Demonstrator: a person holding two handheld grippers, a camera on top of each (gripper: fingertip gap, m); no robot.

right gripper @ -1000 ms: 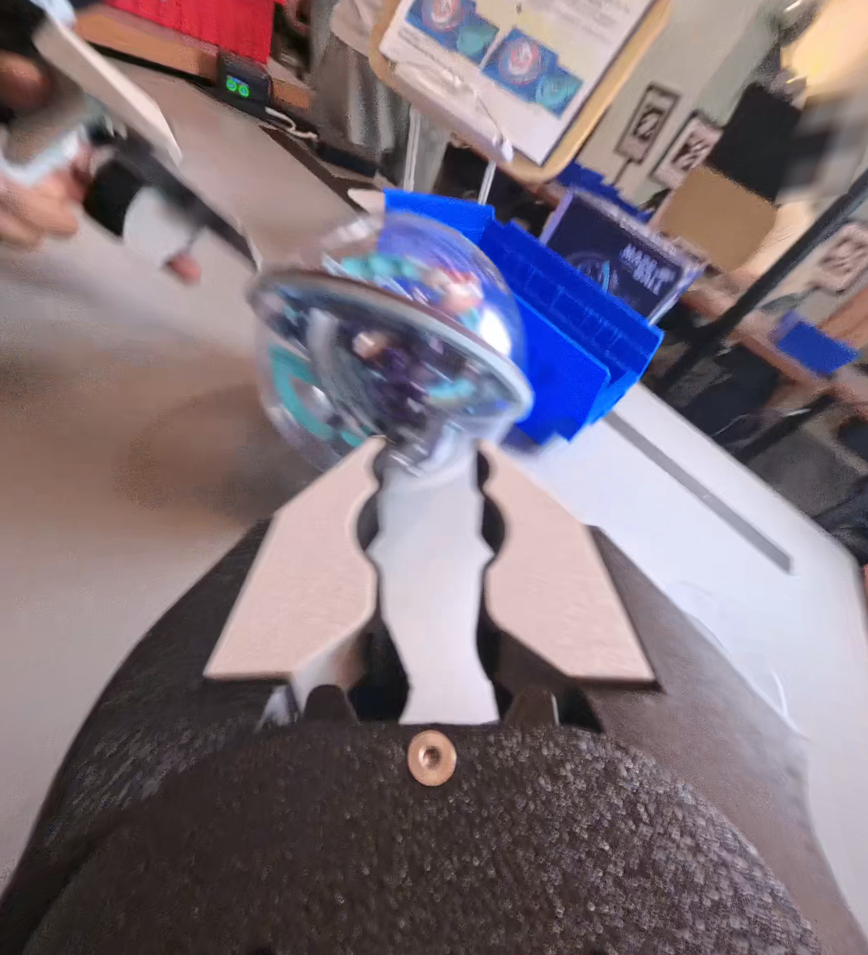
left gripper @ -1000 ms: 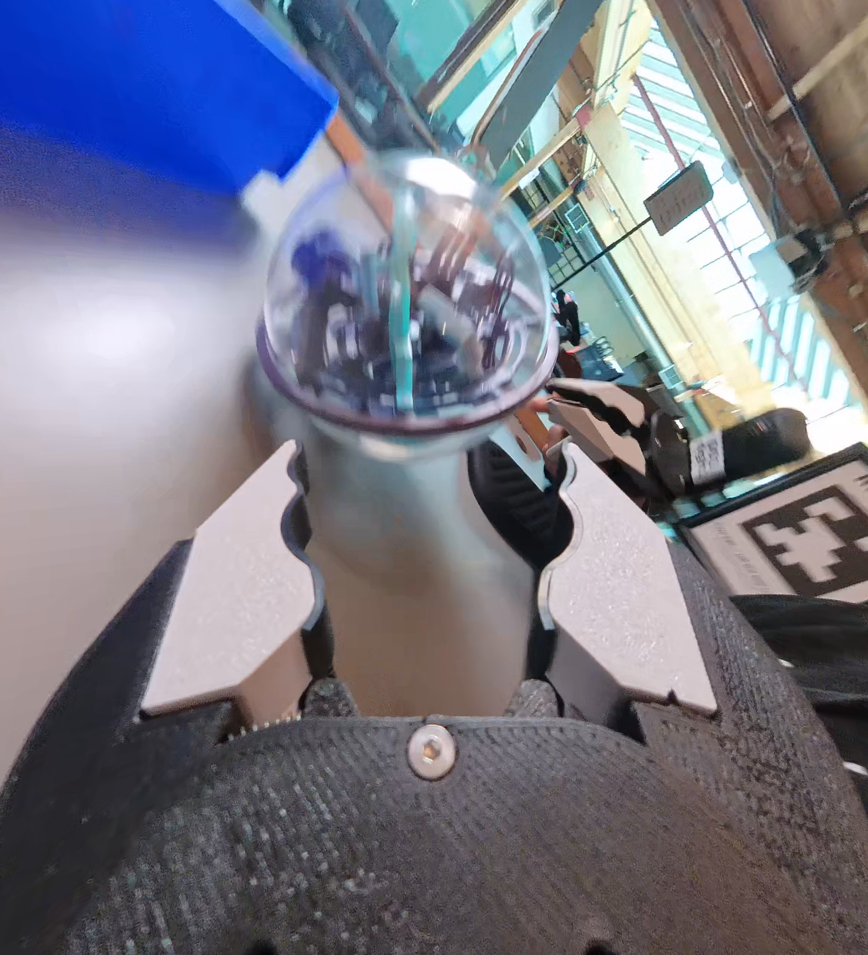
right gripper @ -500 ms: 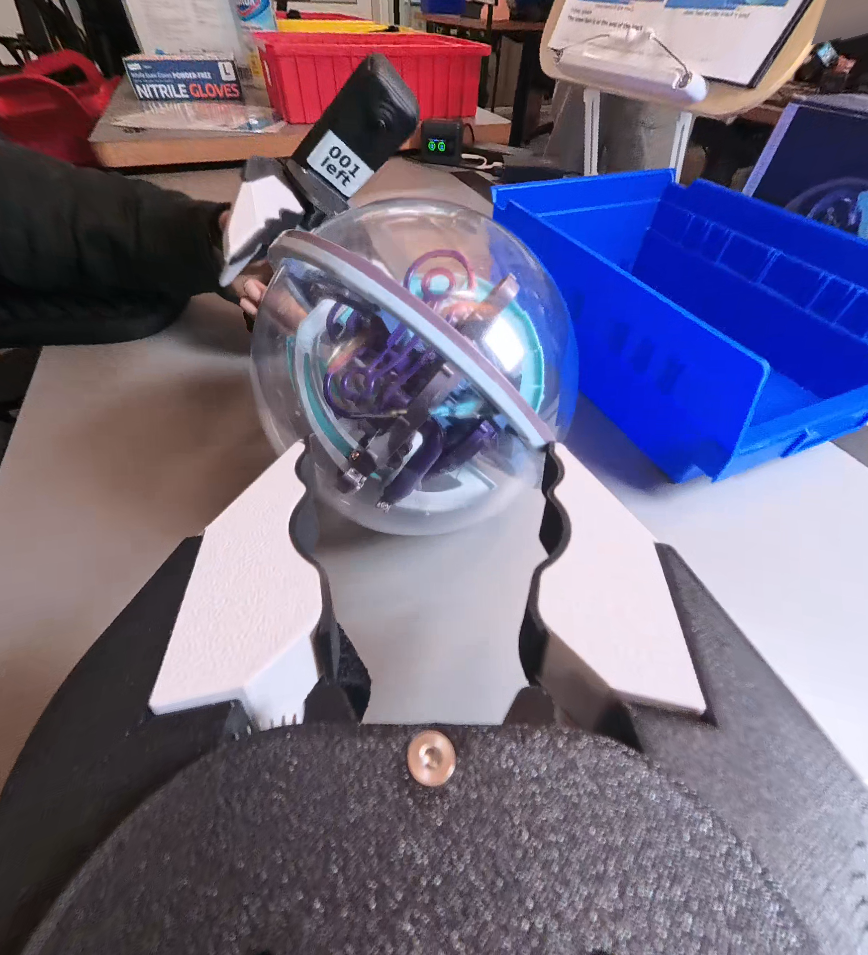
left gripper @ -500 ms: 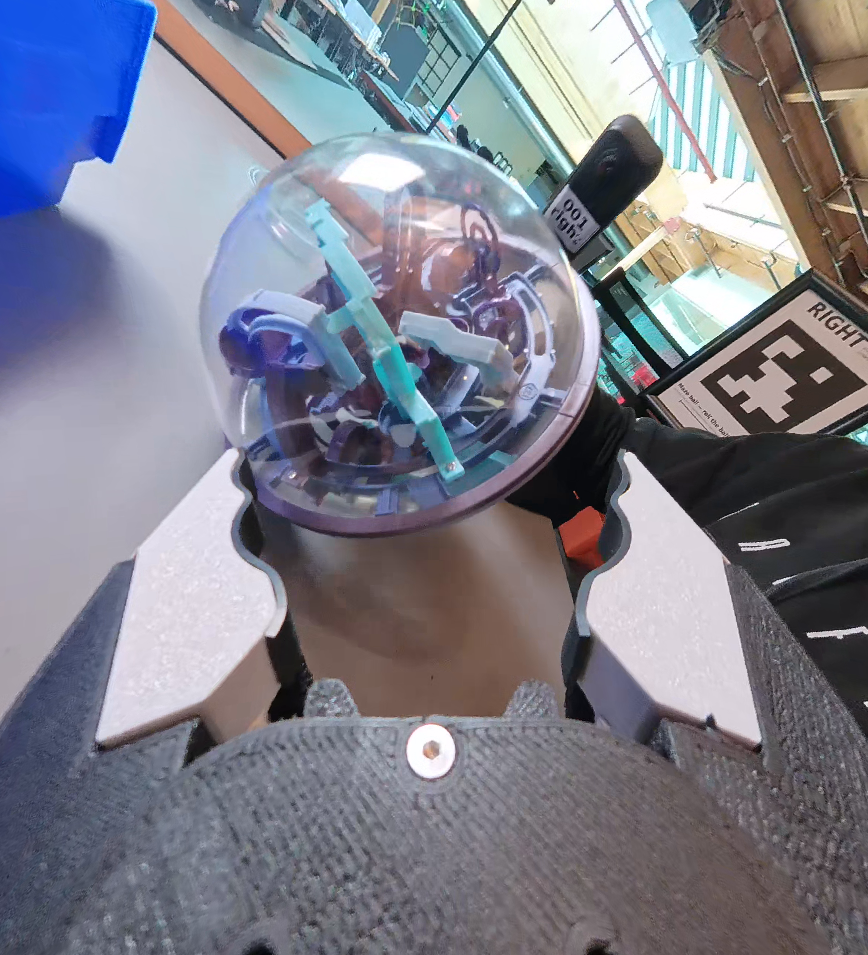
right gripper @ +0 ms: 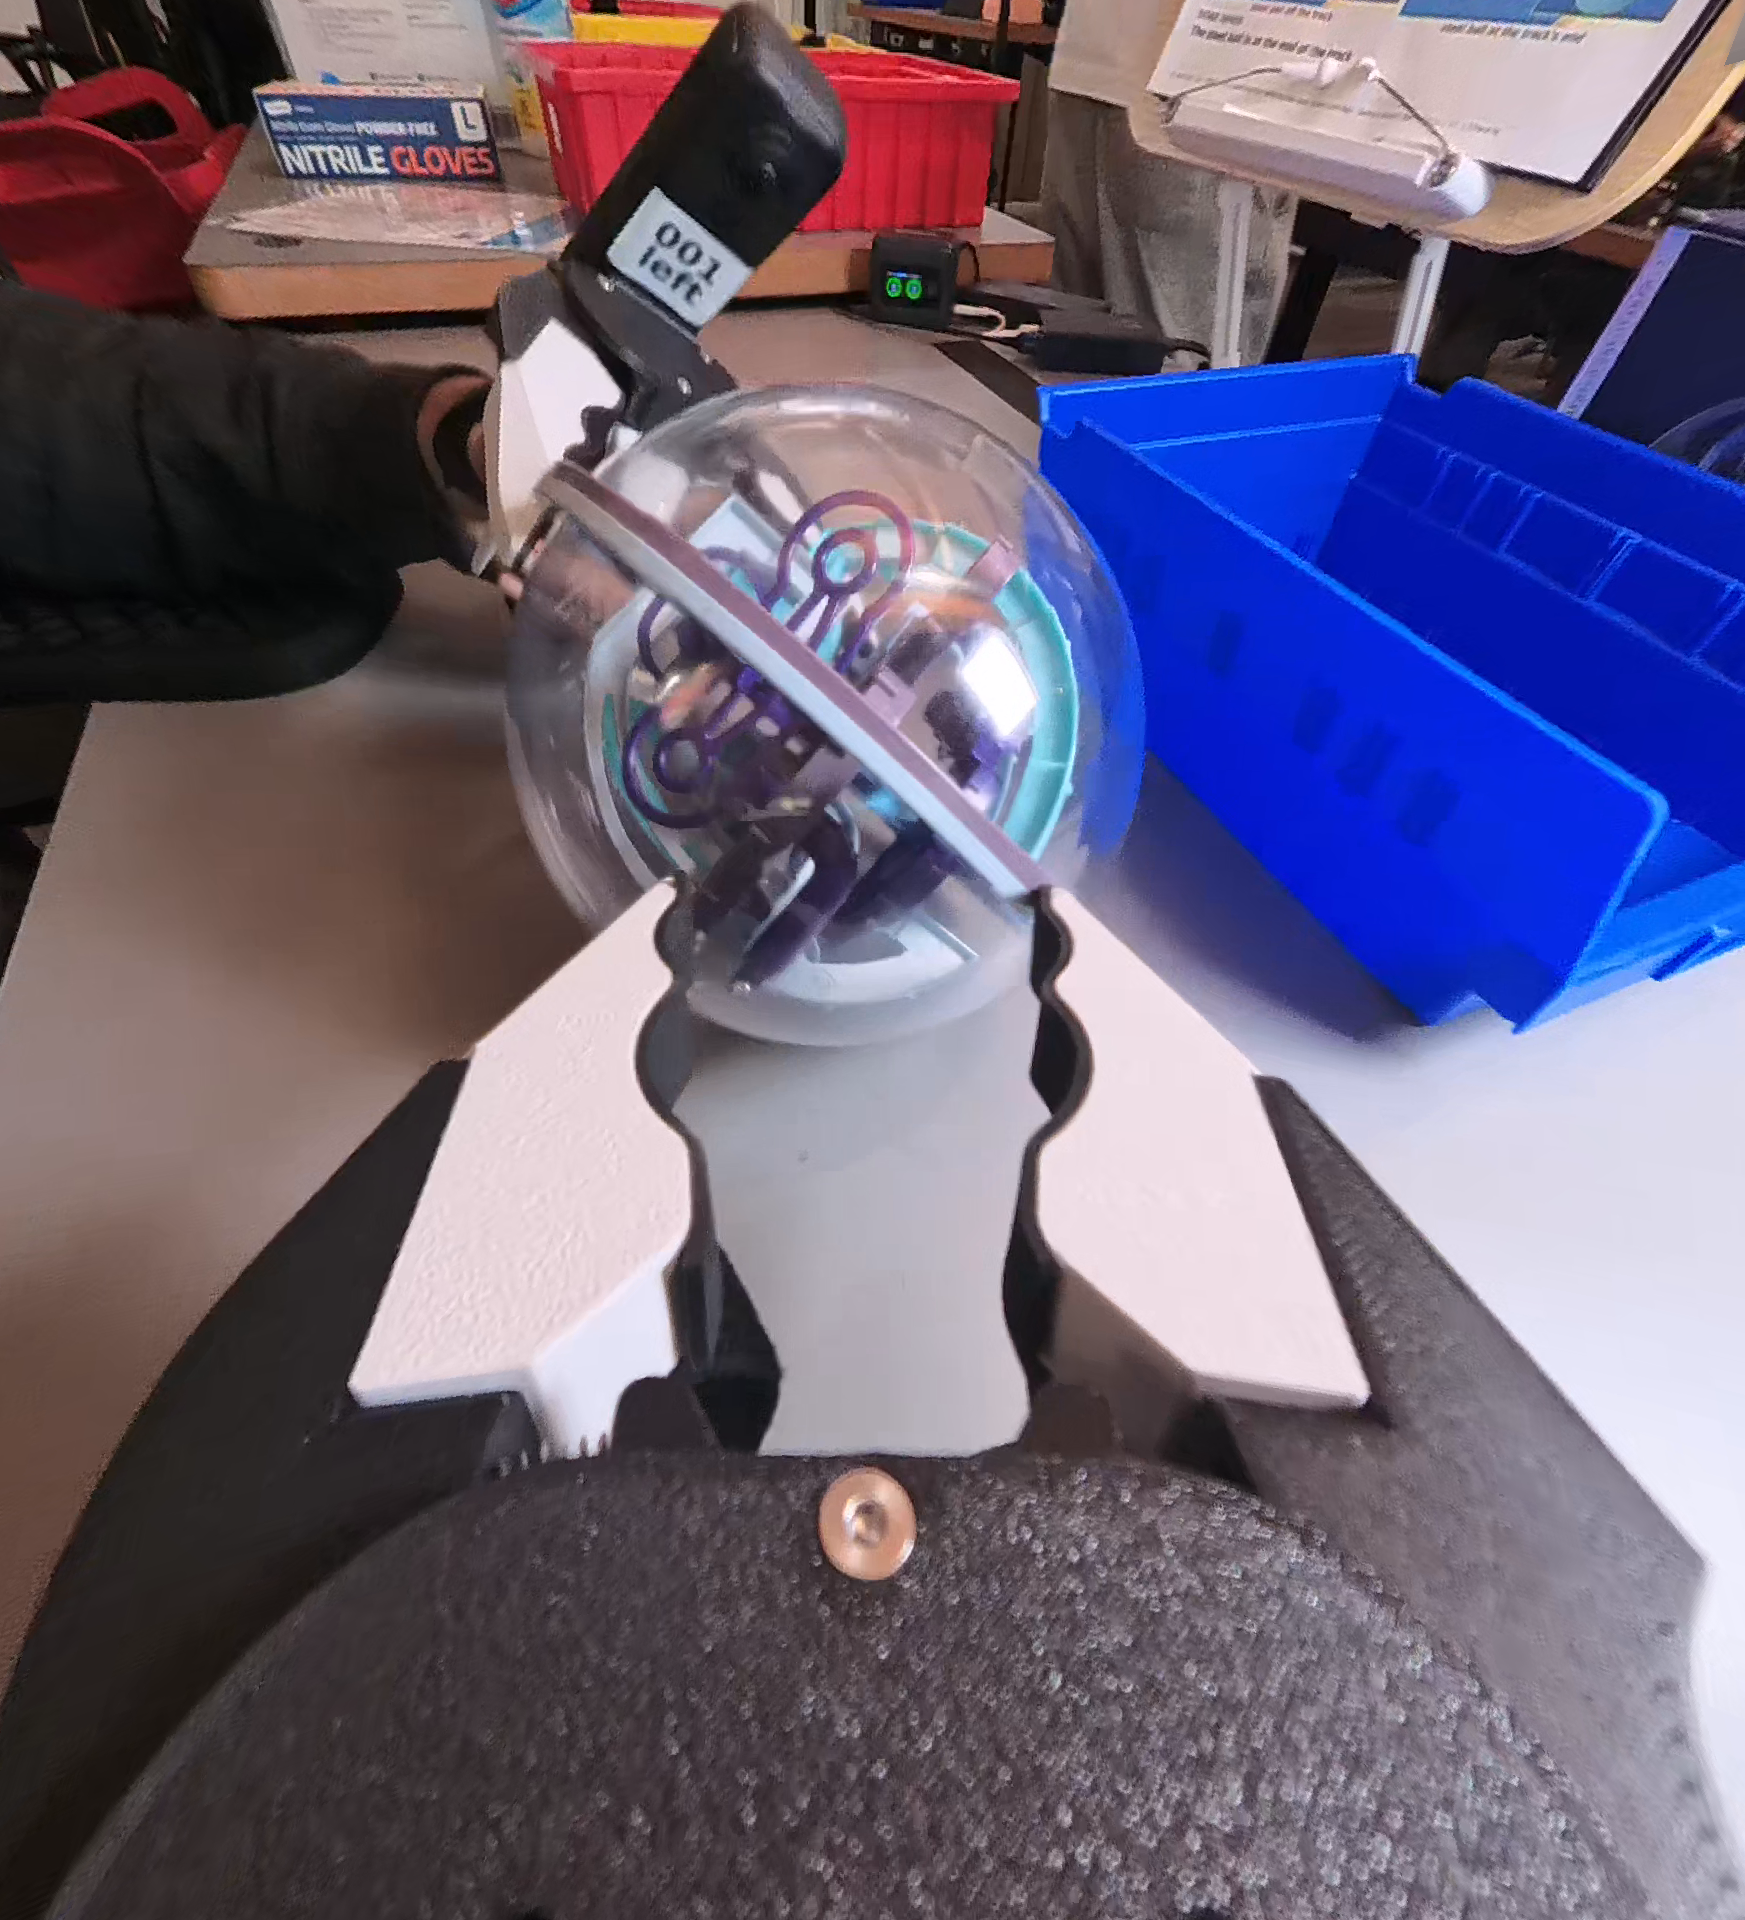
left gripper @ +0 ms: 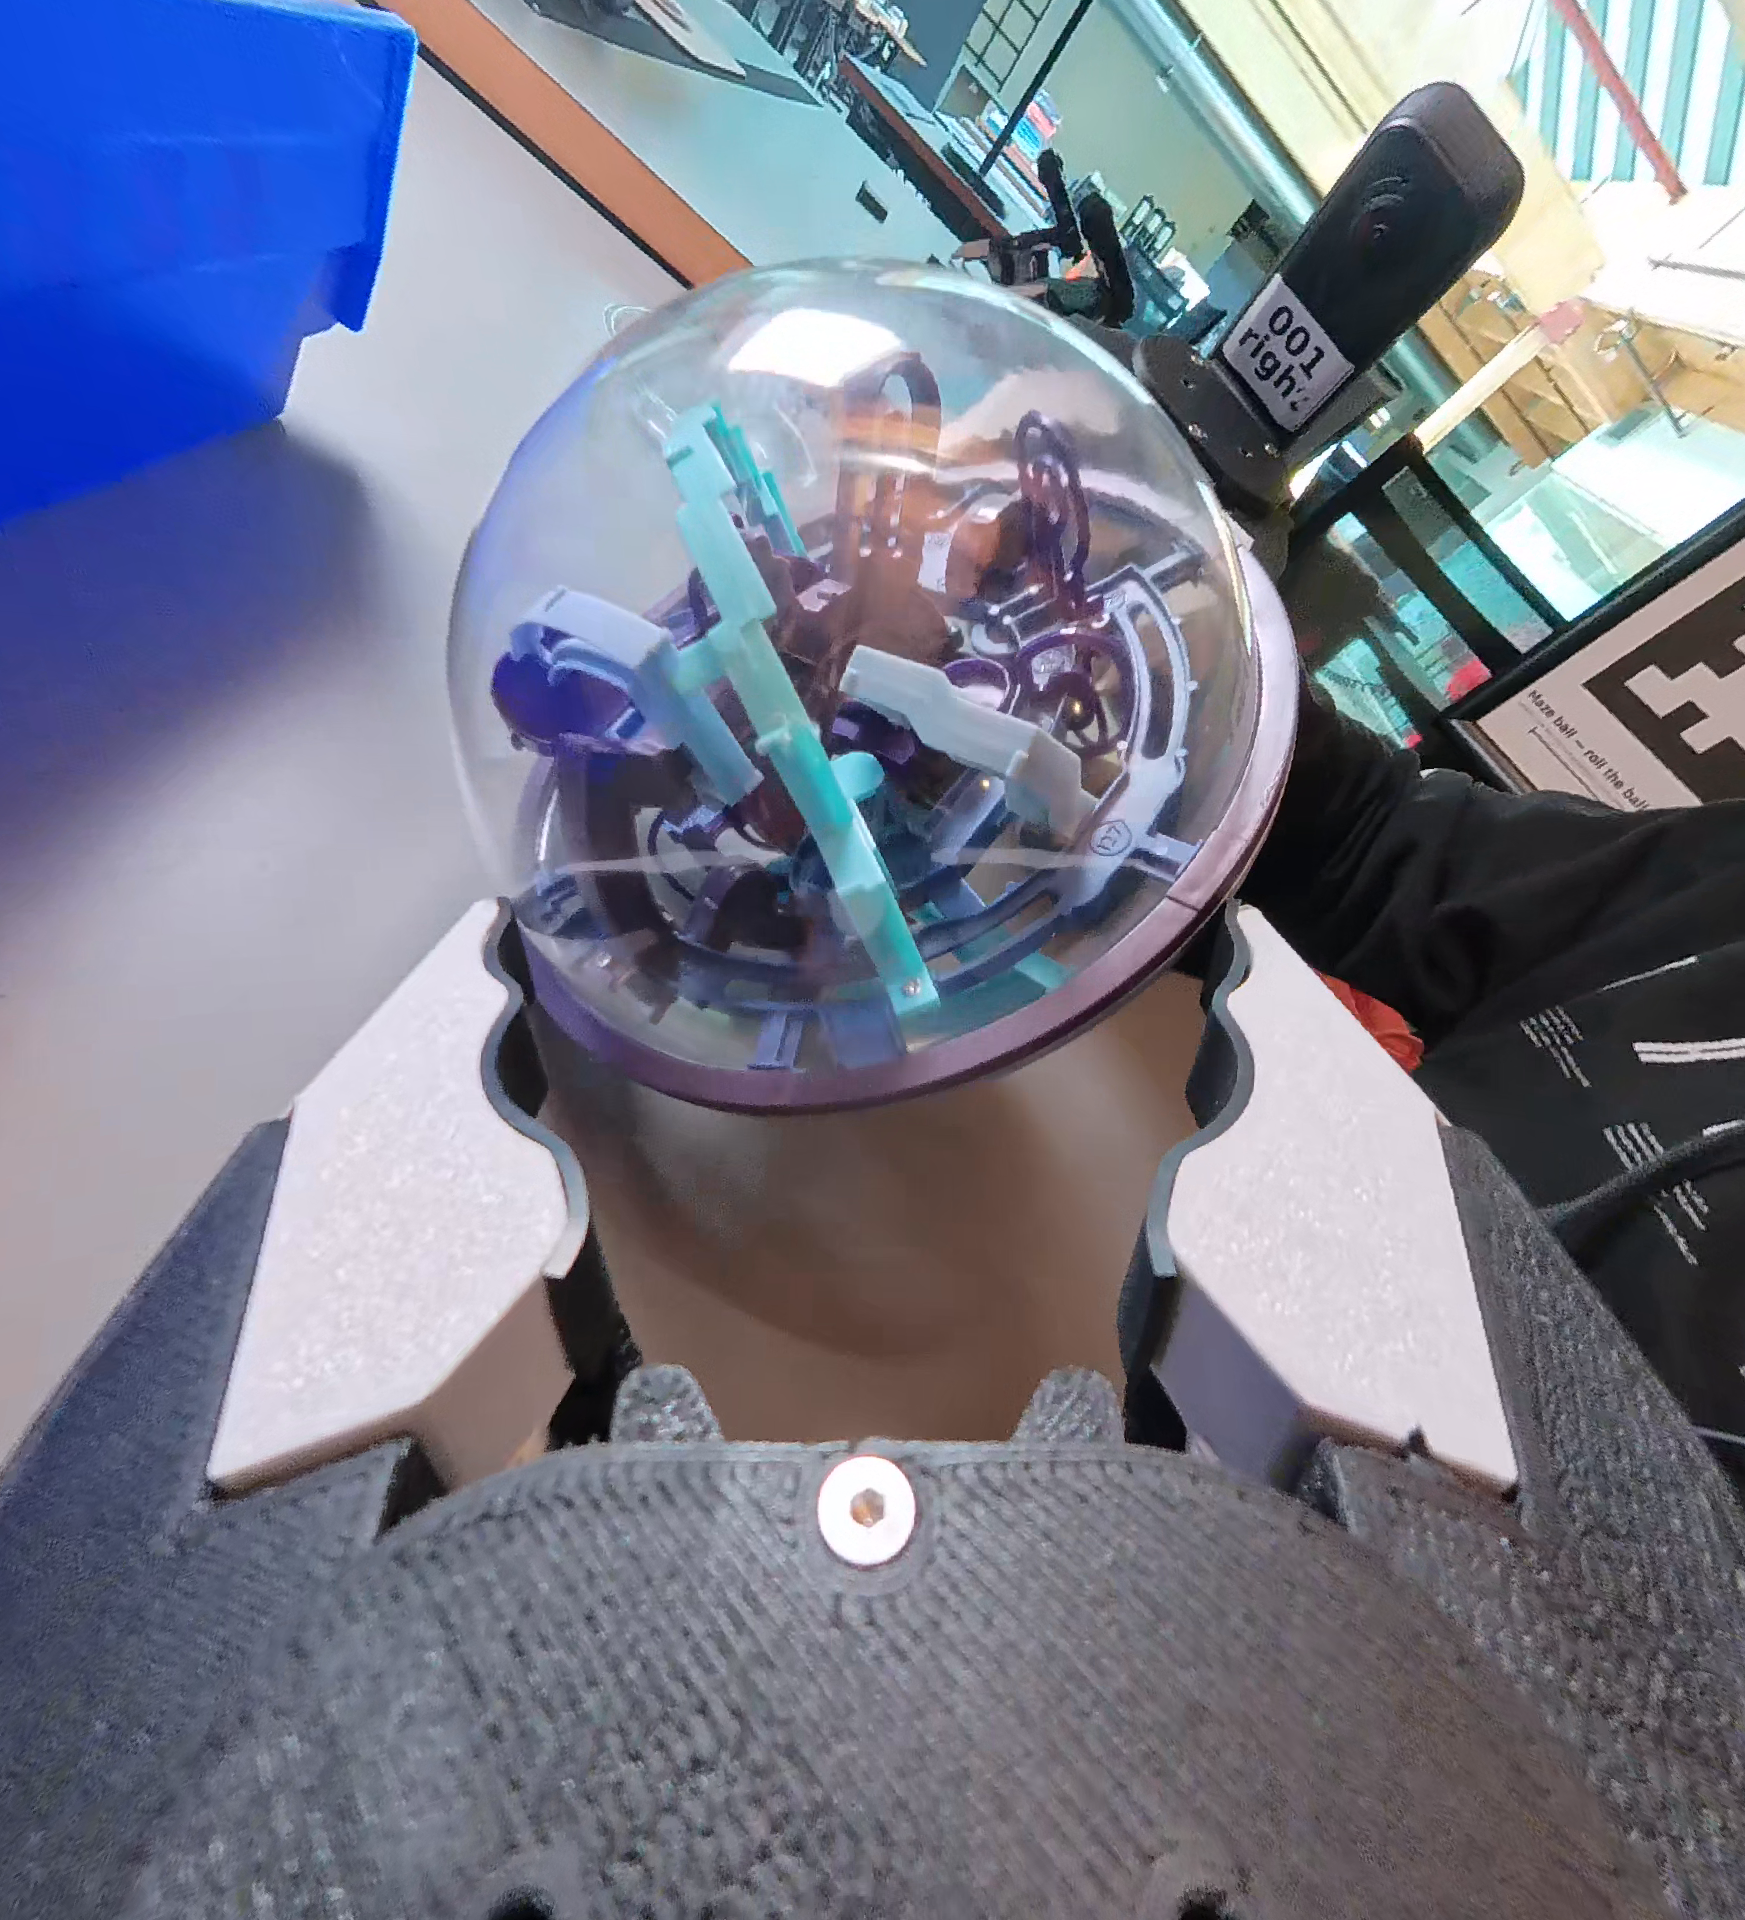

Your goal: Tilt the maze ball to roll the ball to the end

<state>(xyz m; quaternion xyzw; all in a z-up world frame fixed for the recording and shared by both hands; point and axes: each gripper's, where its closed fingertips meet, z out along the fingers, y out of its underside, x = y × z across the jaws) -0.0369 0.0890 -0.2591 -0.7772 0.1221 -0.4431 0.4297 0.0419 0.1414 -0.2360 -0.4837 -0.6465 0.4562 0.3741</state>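
Your table (right gripper: pixel 224 935) carries the blue bin (right gripper: pixel 1470 727) off to one side, leaving room to work. The maze ball (left gripper: pixel 868 675) sits between your two tools — the left hand-held gripper (left gripper: pixel 857 977) spread wide around its seam, the right hand-held gripper (right gripper: pixel 852 914) narrower, cupping its lower curve so you can tip it. Half a second ago the right one stood wider; the inner ball isn't discernible.
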